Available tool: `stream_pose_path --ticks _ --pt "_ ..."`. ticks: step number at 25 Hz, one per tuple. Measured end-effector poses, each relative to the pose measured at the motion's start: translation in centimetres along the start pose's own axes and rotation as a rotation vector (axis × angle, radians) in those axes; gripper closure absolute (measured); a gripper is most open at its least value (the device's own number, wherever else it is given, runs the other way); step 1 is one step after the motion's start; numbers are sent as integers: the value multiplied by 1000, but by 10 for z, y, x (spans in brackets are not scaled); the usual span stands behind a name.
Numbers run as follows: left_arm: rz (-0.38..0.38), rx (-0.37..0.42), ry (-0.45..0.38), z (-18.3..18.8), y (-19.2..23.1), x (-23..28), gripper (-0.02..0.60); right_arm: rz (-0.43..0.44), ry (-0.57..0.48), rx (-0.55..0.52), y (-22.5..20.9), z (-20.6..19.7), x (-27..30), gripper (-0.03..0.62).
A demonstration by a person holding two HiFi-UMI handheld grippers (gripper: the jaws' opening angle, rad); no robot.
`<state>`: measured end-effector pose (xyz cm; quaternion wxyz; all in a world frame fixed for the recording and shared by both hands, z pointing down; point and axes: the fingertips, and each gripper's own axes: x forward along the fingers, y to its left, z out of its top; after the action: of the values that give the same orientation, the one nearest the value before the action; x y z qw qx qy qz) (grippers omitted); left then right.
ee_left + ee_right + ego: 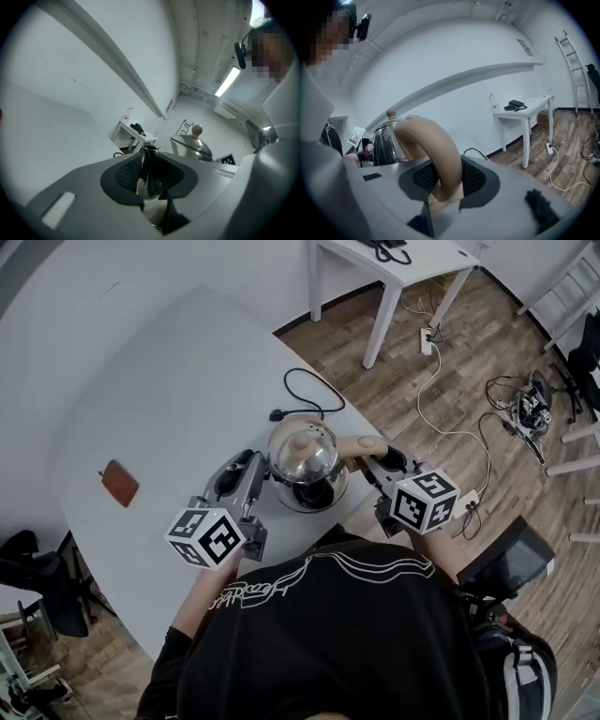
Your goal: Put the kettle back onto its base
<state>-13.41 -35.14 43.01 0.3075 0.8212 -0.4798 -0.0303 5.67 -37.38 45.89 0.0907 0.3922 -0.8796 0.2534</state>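
Note:
A shiny steel kettle (302, 457) with a pale knob on its lid hangs over the white table's (159, 381) near edge, carried between both grippers. My left gripper (247, 467) is shut on the spout (149, 174), which sits between its dark pads. The domed lid (193, 144) shows just beyond. My right gripper (386, 463) is shut on the beige arched handle (438, 154). A black power cord (309, 395) with its plug lies on the table behind the kettle and runs under its far side. The base itself is hidden by the kettle.
A small reddish-brown pad (119, 483) lies on the table at the left. A second white table (403, 266) stands at the back right. Cables and a power strip (427, 339) lie on the wooden floor. My body is close against the table's near edge.

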Motion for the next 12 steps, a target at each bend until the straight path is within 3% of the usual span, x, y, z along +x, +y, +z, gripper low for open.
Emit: stream_pose_path --ticks 12 --pt "-25 145 -42 -12 15 12 500 29 17 -87 -12 -15 21 474"
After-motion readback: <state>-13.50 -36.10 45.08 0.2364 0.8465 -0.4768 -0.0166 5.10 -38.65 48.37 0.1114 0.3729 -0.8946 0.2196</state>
